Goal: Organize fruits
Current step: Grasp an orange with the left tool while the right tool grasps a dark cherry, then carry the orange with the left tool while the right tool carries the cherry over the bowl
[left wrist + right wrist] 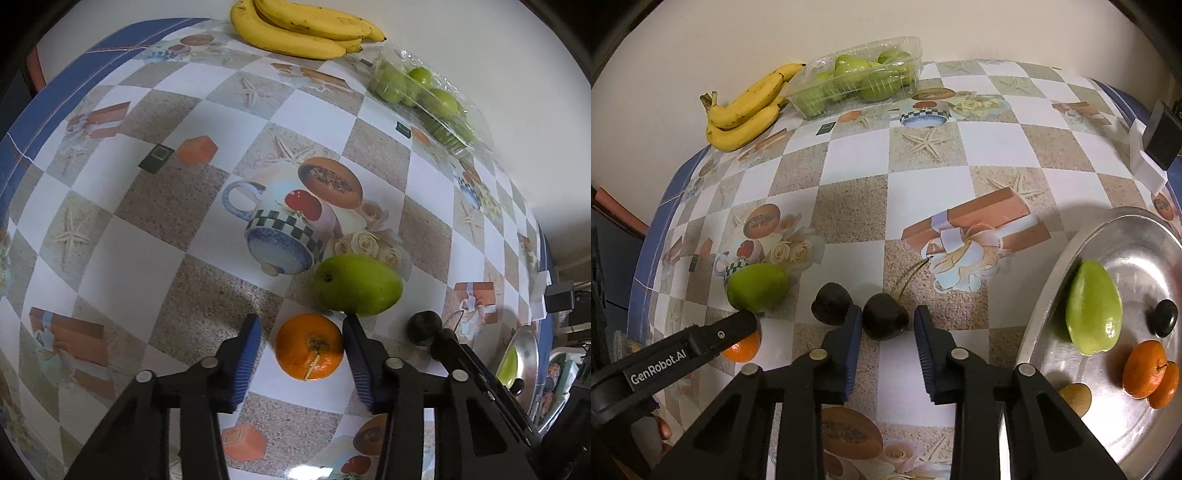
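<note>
Orange and round, the tangerine [309, 347] lies on the checked tablecloth [184, 206] between the fingers of your left gripper [303, 321]. The jaws are only partly open. The pad at 3 o'clock of the fruit touches its skin; the pad at 9 o'clock stands just beside it, with a thin gap, so it is not yet pinched. At 1 o'clock from the tangerine a green mango [358, 284] rests, almost touching it. Far at 12 o'clock in the left wrist view the bananas [303, 29] lie by the wall, and at 2 o'clock from the mango there is a clear plastic box [424, 92] with green fruits.

Further right, your right gripper [886, 314] points down at a dark cherry [884, 319] with a long stem. Its jaws are nearly fully closed and hold the cherry between the blue pads. A second dark cherry [831, 302] sits just outside the left finger, at 9 o'clock from the first.

At 3 o'clock in the right wrist view a metal plate [1052, 266] stands on the table. It carries a green fruit [1093, 310], one dark cherry [1163, 317], two tangerines touching each other [1145, 369] and a brownish fruit [1075, 395] near the rim.
</note>
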Tool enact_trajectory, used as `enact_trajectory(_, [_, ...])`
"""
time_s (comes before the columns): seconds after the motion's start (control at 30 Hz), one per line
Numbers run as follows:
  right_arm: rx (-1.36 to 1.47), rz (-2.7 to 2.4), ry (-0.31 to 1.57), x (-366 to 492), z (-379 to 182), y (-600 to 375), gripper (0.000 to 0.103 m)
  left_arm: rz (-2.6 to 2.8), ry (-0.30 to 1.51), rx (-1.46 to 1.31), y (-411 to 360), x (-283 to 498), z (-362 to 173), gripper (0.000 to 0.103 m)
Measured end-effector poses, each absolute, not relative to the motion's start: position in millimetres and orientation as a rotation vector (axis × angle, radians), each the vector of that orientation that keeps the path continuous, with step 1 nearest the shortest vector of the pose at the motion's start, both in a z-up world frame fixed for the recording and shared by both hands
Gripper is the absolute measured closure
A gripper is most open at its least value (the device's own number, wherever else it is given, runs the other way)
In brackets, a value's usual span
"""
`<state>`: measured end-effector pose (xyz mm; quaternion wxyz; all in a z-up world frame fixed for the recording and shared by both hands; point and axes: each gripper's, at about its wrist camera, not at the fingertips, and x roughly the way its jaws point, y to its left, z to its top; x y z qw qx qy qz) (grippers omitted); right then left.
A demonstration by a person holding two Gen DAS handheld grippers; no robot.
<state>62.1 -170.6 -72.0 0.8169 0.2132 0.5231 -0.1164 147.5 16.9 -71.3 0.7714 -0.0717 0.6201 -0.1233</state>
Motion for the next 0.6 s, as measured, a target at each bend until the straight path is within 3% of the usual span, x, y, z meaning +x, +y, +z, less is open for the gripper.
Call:
enact_trajectory(0.07, [0.456, -0.244, 1.115, 62, -72, -170, 0.075, -0.278, 1.344, -0.16, 16, 147, -71, 0.063])
enact_trajectory(0.6, [0.484, -0.228, 1.097, 57, -59, -173, 0.077, -0.268, 1.31, -0.165, 20, 142, -58, 0.064])
